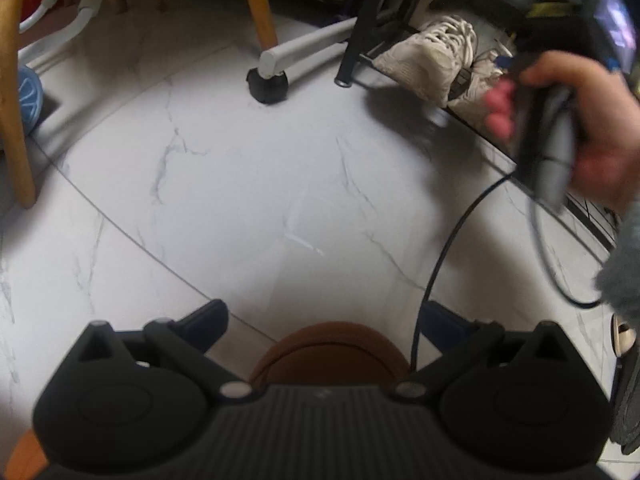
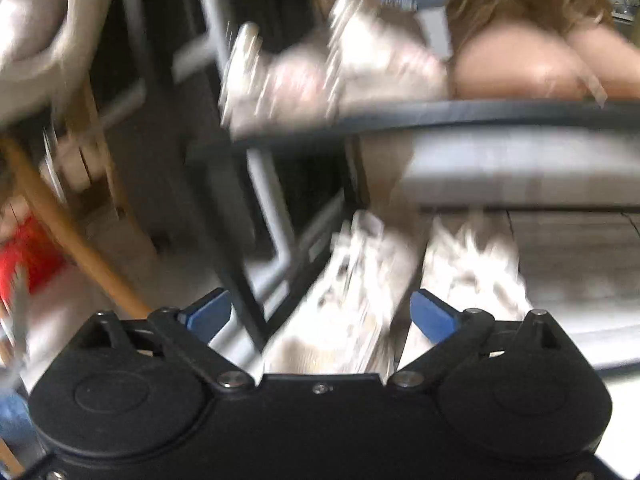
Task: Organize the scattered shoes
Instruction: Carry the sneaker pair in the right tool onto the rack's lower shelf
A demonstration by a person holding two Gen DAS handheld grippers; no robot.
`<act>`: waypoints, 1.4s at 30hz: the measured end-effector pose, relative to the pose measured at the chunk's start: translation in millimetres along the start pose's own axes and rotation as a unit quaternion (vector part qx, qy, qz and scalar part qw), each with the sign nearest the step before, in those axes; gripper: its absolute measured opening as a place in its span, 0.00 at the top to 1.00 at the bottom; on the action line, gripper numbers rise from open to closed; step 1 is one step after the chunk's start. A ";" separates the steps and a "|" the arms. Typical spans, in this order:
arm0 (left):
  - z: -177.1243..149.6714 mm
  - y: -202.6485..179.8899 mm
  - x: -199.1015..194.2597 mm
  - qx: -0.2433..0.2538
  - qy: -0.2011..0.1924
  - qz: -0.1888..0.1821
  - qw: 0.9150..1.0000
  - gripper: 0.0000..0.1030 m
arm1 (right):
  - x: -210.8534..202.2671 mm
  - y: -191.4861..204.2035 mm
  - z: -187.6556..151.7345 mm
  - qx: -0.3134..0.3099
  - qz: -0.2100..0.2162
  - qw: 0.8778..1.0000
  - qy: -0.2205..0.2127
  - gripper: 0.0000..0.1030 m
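Observation:
A pair of cream lace-up sneakers (image 1: 434, 62) sits on the bottom shelf of a black shoe rack (image 1: 352, 48) at the upper right of the left wrist view. In the blurred right wrist view the same pair (image 2: 360, 288) lies just ahead of my open right gripper (image 2: 322, 314), one shoe between the jaws, untouched. More pale shoes (image 2: 332, 80) stand on the shelf above. My left gripper (image 1: 326, 320) is open over the floor, with a brown rounded object (image 1: 332, 354) below it. The hand holding the right gripper (image 1: 560, 128) shows at the right.
White marble floor tiles (image 1: 260, 184) fill the middle. A wooden chair leg (image 1: 260, 4) and a white frame foot with black caster (image 1: 268, 84) stand at the back. A blue shoe (image 1: 30, 96) is at the far left. A black cable (image 1: 452, 240) trails across the floor.

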State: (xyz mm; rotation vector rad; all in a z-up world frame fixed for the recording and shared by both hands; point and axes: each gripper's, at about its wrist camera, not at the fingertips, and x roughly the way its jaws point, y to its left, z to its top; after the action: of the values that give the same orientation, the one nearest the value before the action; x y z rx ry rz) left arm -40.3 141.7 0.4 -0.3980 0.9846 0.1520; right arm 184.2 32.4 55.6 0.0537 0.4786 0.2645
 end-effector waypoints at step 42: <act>4.4 22.3 20.4 -0.072 0.051 0.000 0.996 0.01 | 84.9 11.1 25.8 -0.093 -0.064 0.993 0.038 0.06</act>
State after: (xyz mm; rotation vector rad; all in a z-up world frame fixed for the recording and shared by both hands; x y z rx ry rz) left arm -32.4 162.8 -20.2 -0.5423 1.0783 0.2055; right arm 265.9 65.8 41.7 -0.1697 0.5297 0.1856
